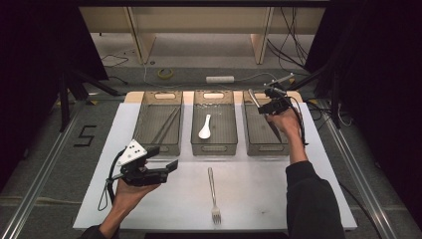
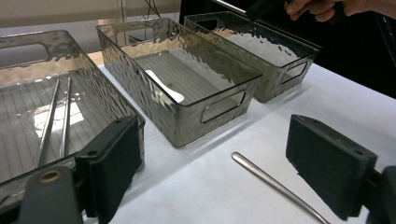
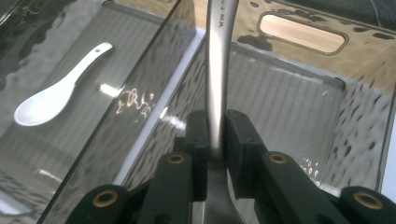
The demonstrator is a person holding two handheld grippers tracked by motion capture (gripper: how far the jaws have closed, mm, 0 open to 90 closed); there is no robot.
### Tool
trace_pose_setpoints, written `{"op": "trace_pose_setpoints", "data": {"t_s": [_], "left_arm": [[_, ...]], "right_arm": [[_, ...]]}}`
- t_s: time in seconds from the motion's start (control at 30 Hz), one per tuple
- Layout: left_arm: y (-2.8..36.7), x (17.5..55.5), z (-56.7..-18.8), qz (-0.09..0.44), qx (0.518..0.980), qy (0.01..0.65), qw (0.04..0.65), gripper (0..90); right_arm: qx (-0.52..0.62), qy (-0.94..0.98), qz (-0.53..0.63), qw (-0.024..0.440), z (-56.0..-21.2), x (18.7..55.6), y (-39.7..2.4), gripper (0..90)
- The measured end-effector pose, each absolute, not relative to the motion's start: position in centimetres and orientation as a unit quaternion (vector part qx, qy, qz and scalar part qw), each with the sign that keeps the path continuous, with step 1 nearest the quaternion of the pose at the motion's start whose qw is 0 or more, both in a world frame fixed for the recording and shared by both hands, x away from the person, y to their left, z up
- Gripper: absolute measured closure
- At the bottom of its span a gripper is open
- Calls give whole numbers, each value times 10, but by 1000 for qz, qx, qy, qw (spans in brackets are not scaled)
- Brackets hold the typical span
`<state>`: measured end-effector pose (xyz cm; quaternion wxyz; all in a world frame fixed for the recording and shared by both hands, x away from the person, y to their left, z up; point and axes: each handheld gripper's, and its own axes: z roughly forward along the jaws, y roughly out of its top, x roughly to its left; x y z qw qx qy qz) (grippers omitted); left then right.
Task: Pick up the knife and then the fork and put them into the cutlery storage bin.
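My right gripper hangs over the right-hand clear bin, shut on the handle of a metal utensil. In the right gripper view the steel handle runs up from between the pressed jaws of the right gripper; its working end is hidden below them. A metal fork lies on the white table, tines toward the front edge. My left gripper hovers at the front left, open and holding nothing. In the left gripper view, the fork's handle lies ahead between the wide jaws of the left gripper.
Three clear bins stand in a row across the white table. The left bin holds two metal chopsticks. The middle bin holds a white ceramic spoon. Cables and a power strip lie on the floor beyond.
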<state>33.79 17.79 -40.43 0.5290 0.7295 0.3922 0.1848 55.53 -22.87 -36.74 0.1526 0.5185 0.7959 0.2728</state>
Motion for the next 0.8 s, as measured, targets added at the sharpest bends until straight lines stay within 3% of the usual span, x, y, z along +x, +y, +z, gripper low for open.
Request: {"op": "trace_pose_setpoints", "data": {"t_s": [0.8], "left_arm": [[178, 338, -404, 182, 729, 392, 531, 174]], "right_arm": [[541, 784, 265, 151, -385, 568, -222, 803]]}}
